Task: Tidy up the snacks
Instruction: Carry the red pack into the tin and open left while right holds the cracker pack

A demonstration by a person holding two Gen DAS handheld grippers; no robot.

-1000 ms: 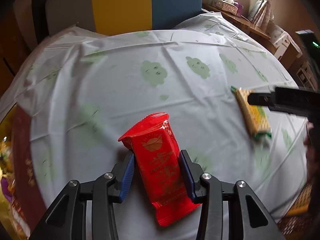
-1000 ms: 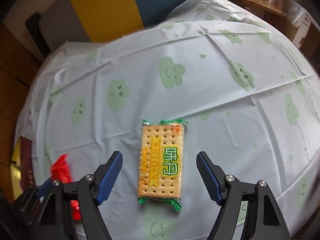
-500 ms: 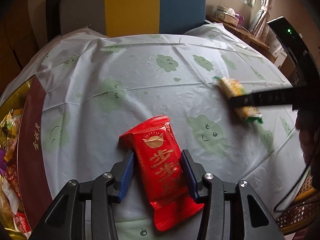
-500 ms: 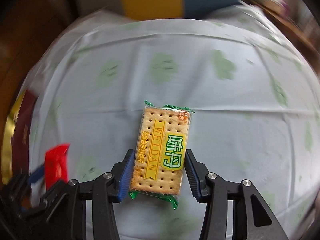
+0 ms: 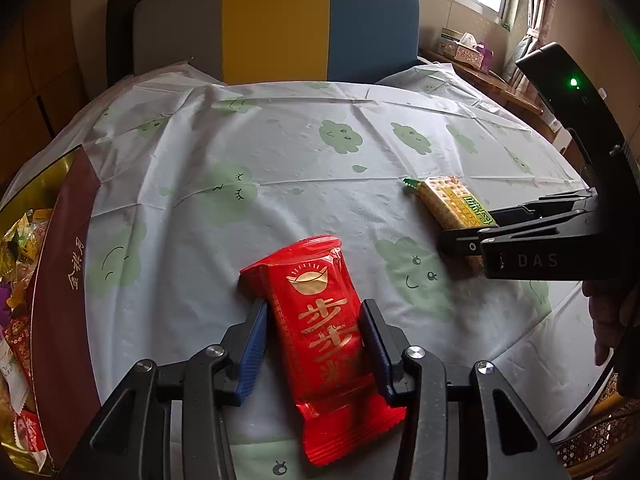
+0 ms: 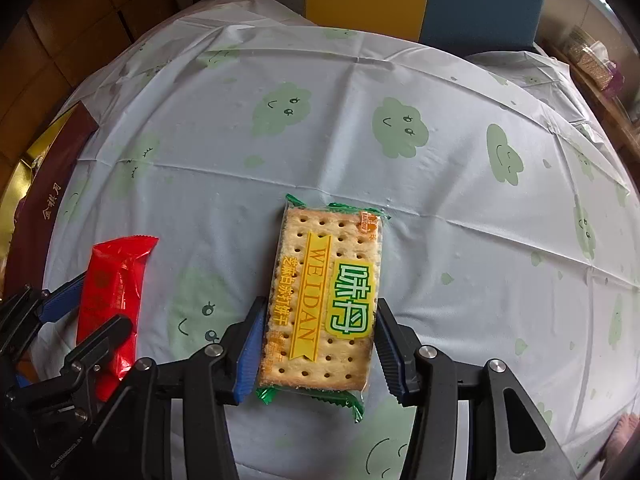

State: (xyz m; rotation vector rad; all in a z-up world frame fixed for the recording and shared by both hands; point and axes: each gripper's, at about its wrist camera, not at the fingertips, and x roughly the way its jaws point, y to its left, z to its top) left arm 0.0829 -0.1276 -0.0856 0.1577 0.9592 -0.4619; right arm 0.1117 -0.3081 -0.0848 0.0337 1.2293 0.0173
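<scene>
A red snack packet [image 5: 320,320] with gold print lies lengthwise between my left gripper's [image 5: 314,308] blue pads. Both pads touch its sides, and the jaws are closing. In the right wrist view that packet [image 6: 112,280] and the left gripper [image 6: 100,304] show at the lower left. A cracker packet [image 6: 328,272] with green ends and a yellow band rests on the tablecloth. My right gripper [image 6: 320,304] has a pad against each long side, though its jaws are opening slightly. The left wrist view shows the right gripper [image 5: 444,242] low over the cracker packet [image 5: 444,196].
A maroon and gold box [image 5: 68,280] holding several wrapped snacks sits at the table's left edge, also visible as the box [image 6: 44,200] in the right wrist view. A grey, yellow and blue chair back [image 5: 276,20] stands behind. A hand [image 5: 604,312] and wicker [image 5: 592,440] are at the right.
My right gripper's jaws came in from wide open onto the cracker packet's sides and the gripper rolled. The left gripper moved with the red packet, bringing the snack box into view.
</scene>
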